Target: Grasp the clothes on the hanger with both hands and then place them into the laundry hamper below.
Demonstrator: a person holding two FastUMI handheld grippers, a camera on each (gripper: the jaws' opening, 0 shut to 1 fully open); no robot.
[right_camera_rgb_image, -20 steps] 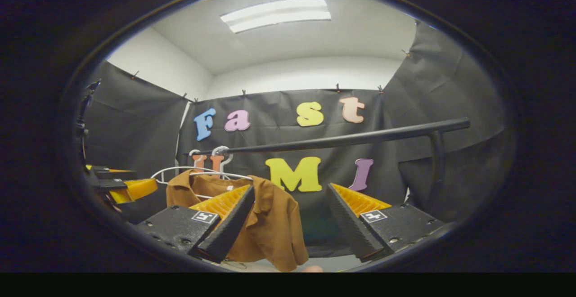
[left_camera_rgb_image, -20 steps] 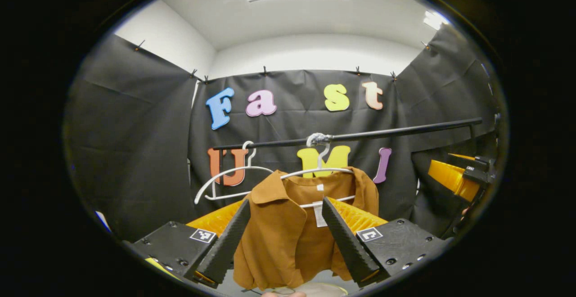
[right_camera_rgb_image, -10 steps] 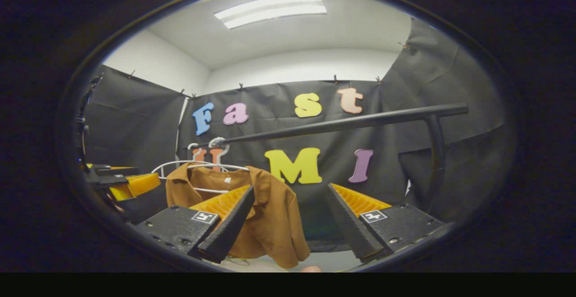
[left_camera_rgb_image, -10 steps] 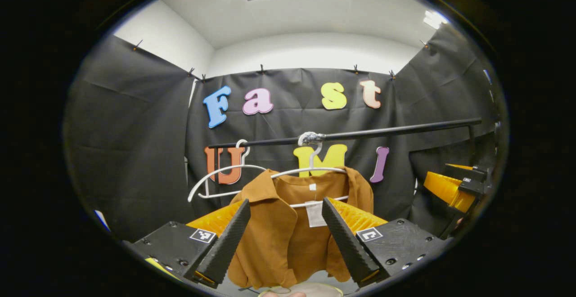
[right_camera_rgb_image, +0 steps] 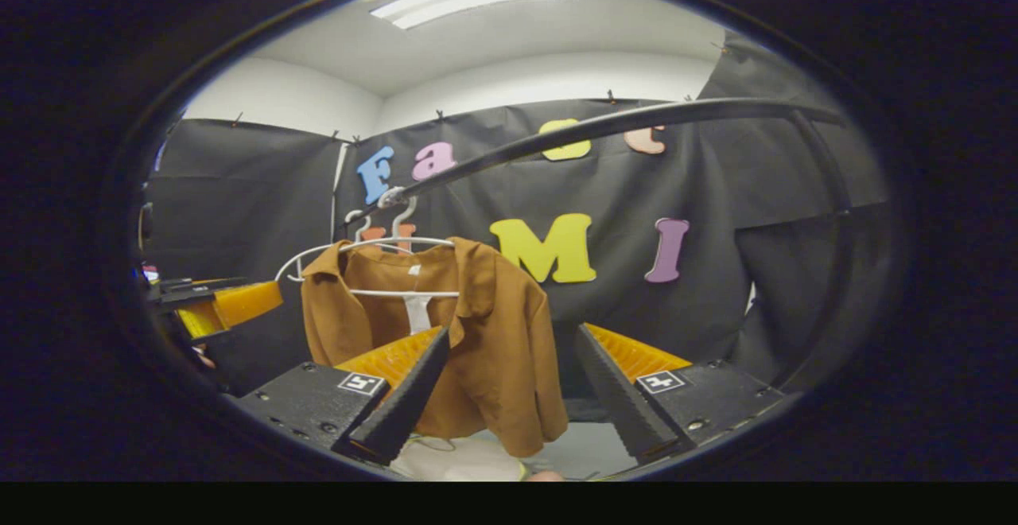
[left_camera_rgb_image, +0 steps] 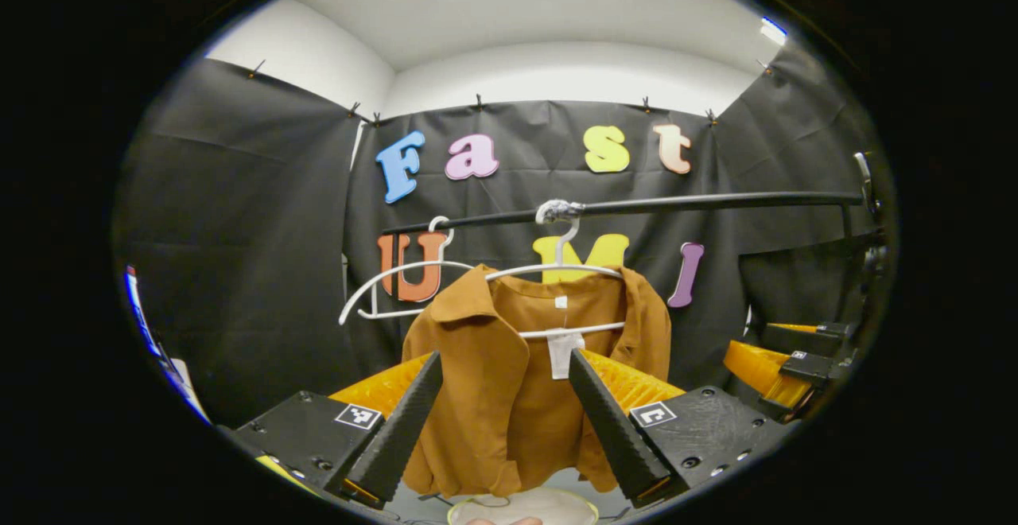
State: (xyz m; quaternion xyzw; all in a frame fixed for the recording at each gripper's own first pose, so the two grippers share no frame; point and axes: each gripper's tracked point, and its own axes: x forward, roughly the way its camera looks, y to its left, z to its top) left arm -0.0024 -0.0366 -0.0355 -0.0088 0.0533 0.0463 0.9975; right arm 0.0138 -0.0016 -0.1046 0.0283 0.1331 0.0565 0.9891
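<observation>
A brown shirt [left_camera_rgb_image: 509, 382] hangs on a white hanger [left_camera_rgb_image: 557, 270] from the black rail [left_camera_rgb_image: 676, 205]; in the right gripper view the brown shirt [right_camera_rgb_image: 493, 334] hangs left of centre on its white hanger [right_camera_rgb_image: 374, 245]. My left gripper [left_camera_rgb_image: 503, 421] is open, its fingers framing the shirt's front from a short way off. My right gripper [right_camera_rgb_image: 509, 398] is open too, with the shirt's right side behind its left finger. The pale rim of the hamper [left_camera_rgb_image: 525, 505] peeks below the shirt, and the hamper [right_camera_rgb_image: 453, 461] also lies low in the right gripper view.
An empty white hanger [left_camera_rgb_image: 390, 286] hangs on the rail to the shirt's left. The right gripper [left_camera_rgb_image: 783, 358] shows at the right edge of the left gripper view; the left gripper [right_camera_rgb_image: 219, 306] shows at the left of the right gripper view. Black cloth walls close in behind.
Both grippers have dropped and come nearer: the rail and shirt sit higher in both views, and more of the shirt's lower part and the hamper shows. Both stay open.
</observation>
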